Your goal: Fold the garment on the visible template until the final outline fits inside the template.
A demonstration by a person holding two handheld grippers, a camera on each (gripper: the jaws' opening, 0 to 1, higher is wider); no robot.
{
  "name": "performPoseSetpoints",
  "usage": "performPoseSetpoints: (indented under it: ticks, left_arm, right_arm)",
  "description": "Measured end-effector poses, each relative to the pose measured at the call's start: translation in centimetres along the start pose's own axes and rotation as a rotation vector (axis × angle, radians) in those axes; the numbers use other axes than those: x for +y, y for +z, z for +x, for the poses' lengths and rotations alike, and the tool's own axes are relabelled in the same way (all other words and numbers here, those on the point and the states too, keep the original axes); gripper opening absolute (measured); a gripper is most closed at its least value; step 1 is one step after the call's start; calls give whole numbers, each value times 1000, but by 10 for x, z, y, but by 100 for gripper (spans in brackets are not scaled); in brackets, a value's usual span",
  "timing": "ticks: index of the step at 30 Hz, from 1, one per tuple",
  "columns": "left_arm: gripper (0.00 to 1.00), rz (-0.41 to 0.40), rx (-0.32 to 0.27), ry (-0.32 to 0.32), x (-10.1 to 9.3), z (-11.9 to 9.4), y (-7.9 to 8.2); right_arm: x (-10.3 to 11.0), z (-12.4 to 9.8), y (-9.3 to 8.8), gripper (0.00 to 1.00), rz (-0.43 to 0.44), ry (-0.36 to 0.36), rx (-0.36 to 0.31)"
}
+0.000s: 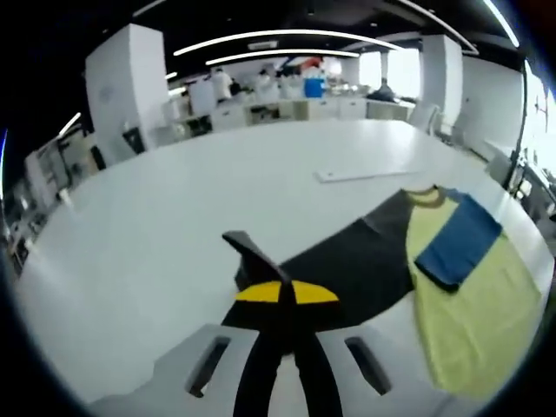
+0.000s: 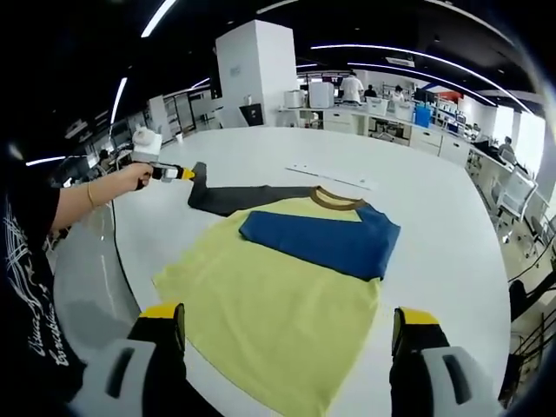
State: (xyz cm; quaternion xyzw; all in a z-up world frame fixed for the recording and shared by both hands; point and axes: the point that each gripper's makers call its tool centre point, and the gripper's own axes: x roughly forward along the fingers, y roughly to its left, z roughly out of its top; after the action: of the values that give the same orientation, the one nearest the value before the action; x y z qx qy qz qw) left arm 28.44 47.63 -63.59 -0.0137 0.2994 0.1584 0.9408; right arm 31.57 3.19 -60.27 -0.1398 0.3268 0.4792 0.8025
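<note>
**Yellow shirt spread on a white tabletop, one sleeve held by the left claw**

A large white tabletop (image 2: 434, 217) fills the middle of an open office. On it lies a yellow shirt (image 2: 278, 321), spread flat with its brown collar (image 2: 337, 201) at the far end and its hem toward the near edge. The blue sleeve (image 2: 326, 239) on the right side is folded inward and lies across the chest. The dark sleeve (image 2: 243, 198) on the left side stretches out to the far left.

In the right gripper view, a person's hand (image 2: 130, 178) reaches in from the left holding the left claw (image 2: 193, 174), which meets the tip of the dark sleeve. In the left gripper view, that claw's black and yellow jaws are pressed together on the cuff (image 1: 248, 248) of the sleeve, and the cuff stands lifted off the tabletop while the rest of the sleeve lies flat.

The right claw (image 2: 287, 334) hovers at the near edge over the hem of the shirt, its two yellow-tipped jaws set wide apart and holding nothing.

A thin, flat white strip (image 2: 330, 176) lies on the tabletop beyond the collar, apart from the shirt. Desks, white pillars and people stand far off in the background.
</note>
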Motion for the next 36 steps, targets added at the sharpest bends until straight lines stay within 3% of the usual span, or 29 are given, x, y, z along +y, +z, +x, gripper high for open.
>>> performPoseSetpoints:
  ticks: [13,36]
  left_arm:
    - [0,23,-33,-67,-36,7,24]
    - [0,69,-79,-226,-119,17,60]
  right_arm:
    - [-2,-4,-6,99,3,-8,2]
    - [10,7,-10,99,-7,24,11]
